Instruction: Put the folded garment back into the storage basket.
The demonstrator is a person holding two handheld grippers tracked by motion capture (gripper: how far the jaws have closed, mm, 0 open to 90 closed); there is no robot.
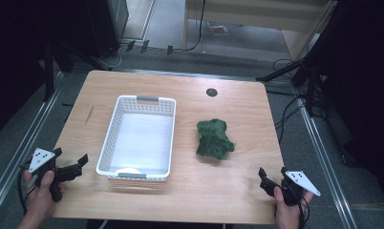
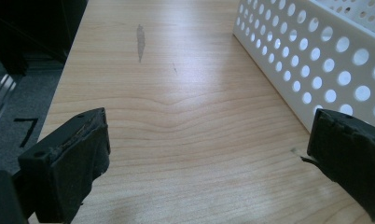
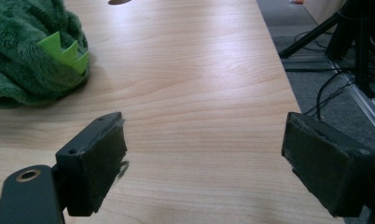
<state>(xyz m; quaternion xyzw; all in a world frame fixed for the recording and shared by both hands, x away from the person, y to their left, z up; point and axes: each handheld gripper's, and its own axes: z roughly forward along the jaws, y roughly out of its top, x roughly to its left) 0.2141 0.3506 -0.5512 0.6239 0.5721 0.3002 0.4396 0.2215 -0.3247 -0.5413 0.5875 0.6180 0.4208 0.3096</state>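
A dark green plush toy [image 1: 214, 138] lies on the wooden table [image 1: 190, 95], to the right of a white perforated basket [image 1: 112, 138]. Its furry body [image 3: 29, 56] with light green spikes fills the upper left of the right gripper view. My left gripper [image 1: 71, 164] is held at the table's front left corner, open, with nothing between its jaws; the basket wall [image 2: 311, 56] stands just to its right. My right gripper [image 1: 271, 179] is at the front right corner, open and empty, well short of the plush.
A round dark grommet [image 1: 211, 92] sits near the table's far edge. A small white object [image 1: 128, 171] lies in the basket's near end. Tripod legs and cables [image 1: 295, 81] stand on the grey floor to the right.
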